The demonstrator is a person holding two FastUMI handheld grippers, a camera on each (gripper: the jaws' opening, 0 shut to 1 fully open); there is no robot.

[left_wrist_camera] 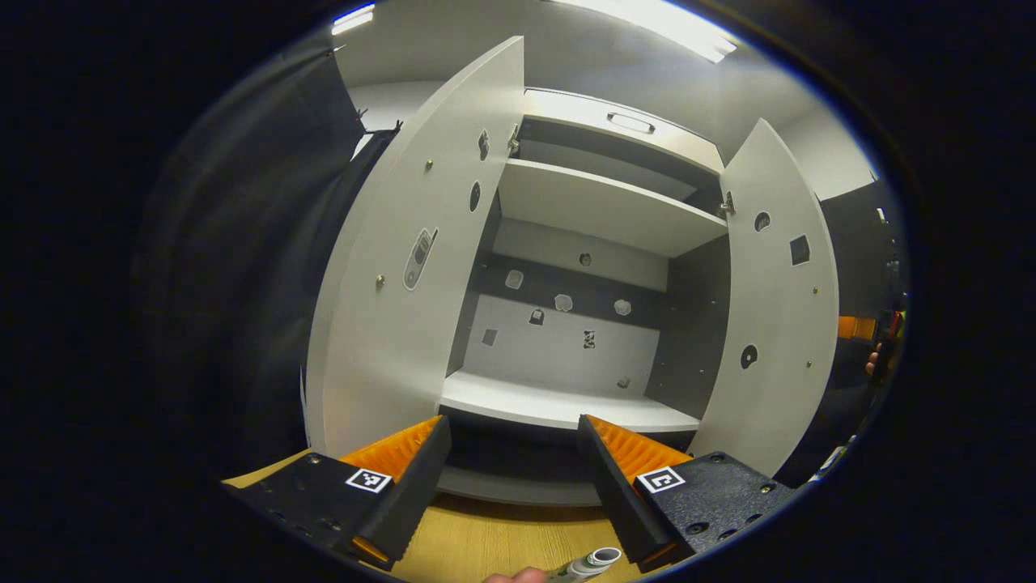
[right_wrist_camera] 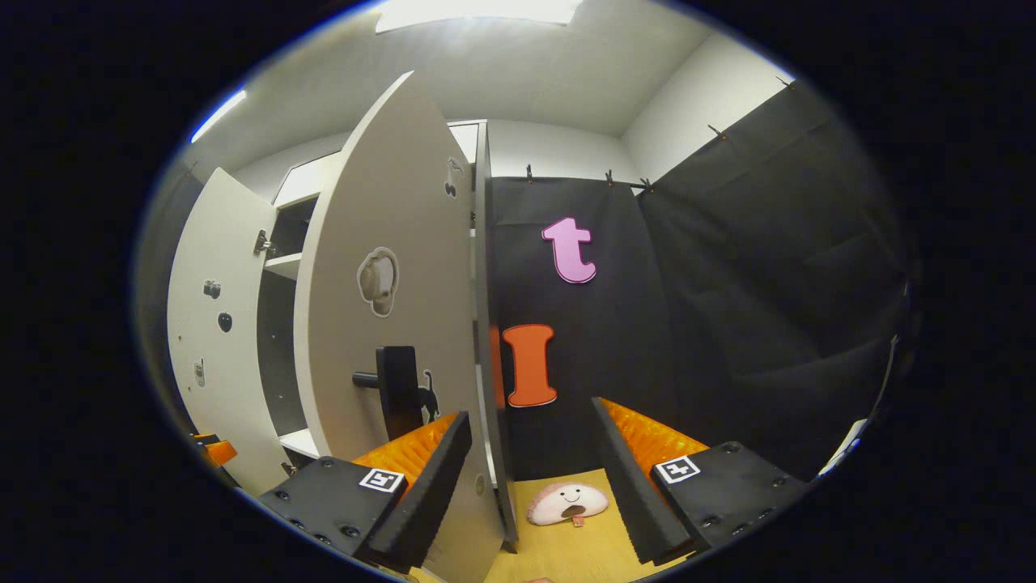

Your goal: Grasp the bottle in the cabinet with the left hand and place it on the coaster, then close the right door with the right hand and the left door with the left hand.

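your bench [right_wrist_camera: 566, 546] is a pale wooden top. on it stands the cabinet [left_wrist_camera: 566, 243], both doors swung open. a small pink-and-white smiling coaster [right_wrist_camera: 566, 503] lies flat on the wood just beside the right door's edge. a bottle [left_wrist_camera: 589, 563] shows low over the bench.

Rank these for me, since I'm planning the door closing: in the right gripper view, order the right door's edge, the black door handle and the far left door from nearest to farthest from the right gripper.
1. Right door's edge, between the right gripper's fingers.
2. Black door handle, just left on that door's face.
3. Left door, far left, beyond the cabinet opening.
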